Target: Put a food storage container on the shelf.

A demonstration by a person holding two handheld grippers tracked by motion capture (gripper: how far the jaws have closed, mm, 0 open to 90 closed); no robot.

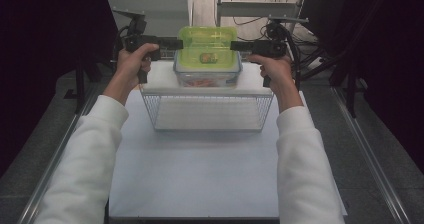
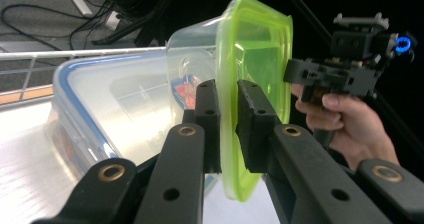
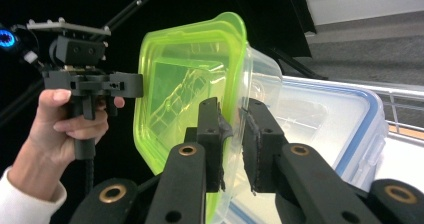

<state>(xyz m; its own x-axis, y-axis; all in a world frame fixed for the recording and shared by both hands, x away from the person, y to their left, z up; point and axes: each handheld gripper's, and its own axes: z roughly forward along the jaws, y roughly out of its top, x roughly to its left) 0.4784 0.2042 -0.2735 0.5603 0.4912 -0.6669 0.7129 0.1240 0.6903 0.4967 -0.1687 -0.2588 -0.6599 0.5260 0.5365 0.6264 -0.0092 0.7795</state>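
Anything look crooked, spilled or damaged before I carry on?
Nothing stands out. The green-lidded box sits level between the left gripper and right gripper, each clamped on its rim. It sits on a blue-rimmed box above the wire basket. No spill.

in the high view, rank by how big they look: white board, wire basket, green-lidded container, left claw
1. white board
2. wire basket
3. green-lidded container, though it sits farther from the camera
4. left claw
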